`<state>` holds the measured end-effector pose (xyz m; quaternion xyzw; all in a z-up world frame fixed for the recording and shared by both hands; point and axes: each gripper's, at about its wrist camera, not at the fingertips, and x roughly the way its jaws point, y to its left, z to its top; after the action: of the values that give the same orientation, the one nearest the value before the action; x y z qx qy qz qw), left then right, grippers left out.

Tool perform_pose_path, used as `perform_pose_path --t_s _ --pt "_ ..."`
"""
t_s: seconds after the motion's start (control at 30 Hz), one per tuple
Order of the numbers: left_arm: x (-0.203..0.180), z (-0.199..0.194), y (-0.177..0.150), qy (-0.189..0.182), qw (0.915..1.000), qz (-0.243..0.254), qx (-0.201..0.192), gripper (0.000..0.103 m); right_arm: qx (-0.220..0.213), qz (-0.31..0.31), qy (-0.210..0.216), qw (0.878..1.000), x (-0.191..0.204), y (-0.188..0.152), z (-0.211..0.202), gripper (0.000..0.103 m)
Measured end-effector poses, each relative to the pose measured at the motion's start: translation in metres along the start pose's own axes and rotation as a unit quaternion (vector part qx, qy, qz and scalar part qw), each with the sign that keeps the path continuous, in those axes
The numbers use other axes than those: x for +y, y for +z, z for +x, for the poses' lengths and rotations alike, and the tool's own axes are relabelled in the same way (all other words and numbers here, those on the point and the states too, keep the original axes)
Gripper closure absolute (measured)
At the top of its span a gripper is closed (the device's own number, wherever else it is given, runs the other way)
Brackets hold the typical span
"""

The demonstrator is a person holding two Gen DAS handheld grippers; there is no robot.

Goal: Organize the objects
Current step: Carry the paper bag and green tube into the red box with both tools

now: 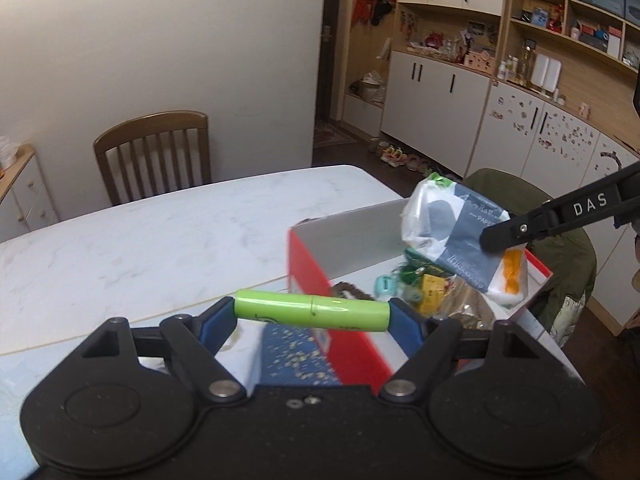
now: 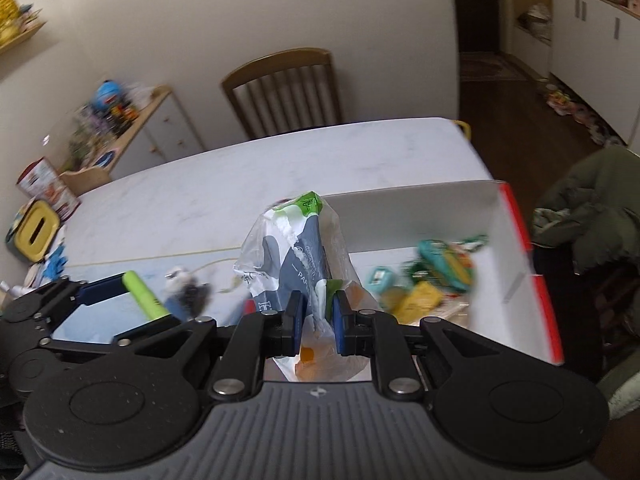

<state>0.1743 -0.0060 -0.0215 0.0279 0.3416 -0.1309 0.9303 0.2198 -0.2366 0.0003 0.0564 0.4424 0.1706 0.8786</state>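
Left gripper (image 1: 311,312) clamped a green tube (image 1: 311,312) endwise above the table (image 1: 160,232). Right gripper (image 2: 317,314) pinched a plastic packet (image 2: 296,248) over the red-and-white box (image 1: 316,264), whose blurred contents were partly hidden. Beyond stood a chair (image 1: 156,152).

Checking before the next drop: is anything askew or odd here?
Nothing spilled. The green tube is clamped end to end across the left gripper, and the tissue pack hangs tilted from the right gripper above the box.
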Motion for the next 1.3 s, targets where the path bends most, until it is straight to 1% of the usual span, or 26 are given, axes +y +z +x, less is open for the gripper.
perform_pose_path --t_s 0.23,0.43,0.63,0.83,1.07,1.3 --pt "-0.032 0.026 0.008 -0.002 0.9999 0.01 0.012 0.023 -0.009 0.028 -0.019 0.999 -0.05 0.005 0.002 0.088" --pt "-0.05 0.053 0.016 -0.008 0.9995 0.01 0.028 0.023 -0.003 0.034 -0.031 0.999 -0.084 0.006 0.009 0.088" --pt "-0.065 0.079 0.028 0.006 0.9991 0.016 0.038 0.023 0.003 0.041 -0.031 0.999 -0.109 0.006 0.019 0.088" --pt "-0.08 0.106 0.039 0.017 0.9983 0.028 0.048 0.023 0.02 0.036 -0.036 0.999 -0.125 0.002 0.032 0.088" --pt "-0.095 0.145 0.048 0.029 0.9965 0.042 0.066 0.023 0.031 0.027 -0.032 0.999 -0.127 0.002 0.045 0.088" --pt "-0.094 0.176 0.048 0.033 0.9942 0.026 0.099 0.023 0.043 0.014 -0.034 0.998 -0.122 -0.003 0.061 0.088"
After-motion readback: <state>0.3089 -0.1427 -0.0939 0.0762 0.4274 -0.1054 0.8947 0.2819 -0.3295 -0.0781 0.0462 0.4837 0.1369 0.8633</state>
